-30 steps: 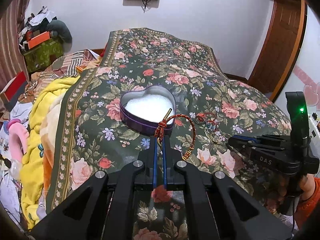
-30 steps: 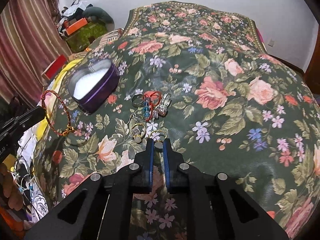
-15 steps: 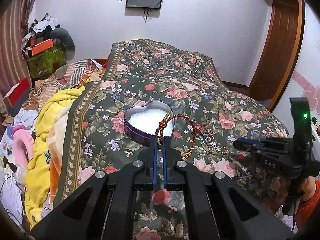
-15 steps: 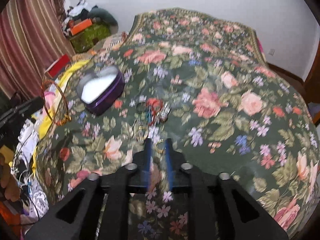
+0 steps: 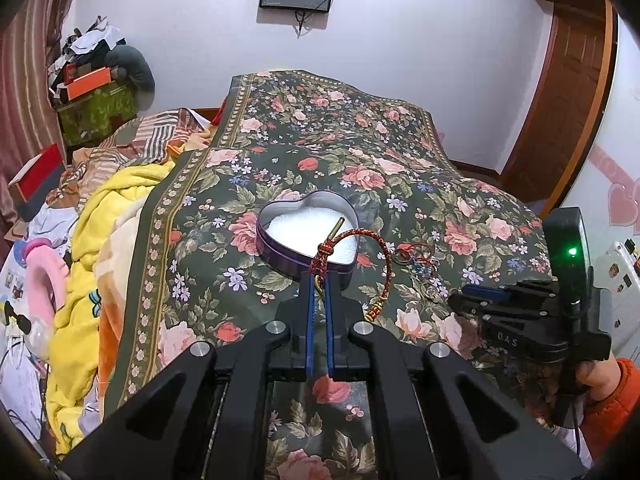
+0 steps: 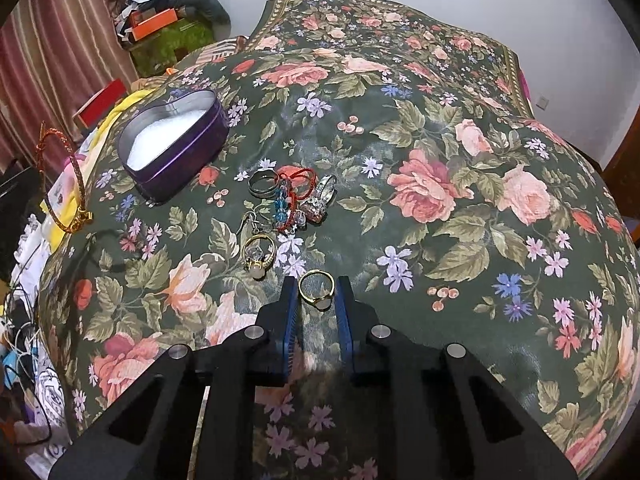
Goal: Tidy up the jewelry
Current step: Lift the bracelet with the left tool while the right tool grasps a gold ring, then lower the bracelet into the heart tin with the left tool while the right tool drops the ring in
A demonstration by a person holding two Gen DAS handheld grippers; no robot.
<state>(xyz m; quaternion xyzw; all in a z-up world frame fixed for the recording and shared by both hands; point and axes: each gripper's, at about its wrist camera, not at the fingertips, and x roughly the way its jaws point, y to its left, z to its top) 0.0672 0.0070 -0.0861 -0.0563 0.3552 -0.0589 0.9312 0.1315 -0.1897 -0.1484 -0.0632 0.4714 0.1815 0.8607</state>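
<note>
My left gripper is shut on a red and gold braided bracelet and holds it in the air just in front of the open purple heart-shaped tin with white lining. The bracelet also shows at the left of the right wrist view. My right gripper is open low over the bedspread, its fingers either side of a gold ring lying on the cloth. Beyond it lies a pile of rings and beaded pieces, with another gold ring nearer. The tin stands left of the pile.
Everything rests on a dark floral bedspread that falls away at its edges. Yellow and striped blankets and clutter lie to the left. A wooden door stands at the right. The right gripper shows in the left wrist view.
The left gripper has drawn back and up with the bracelet. The right gripper has opened and now has the gold ring between its fingers.
</note>
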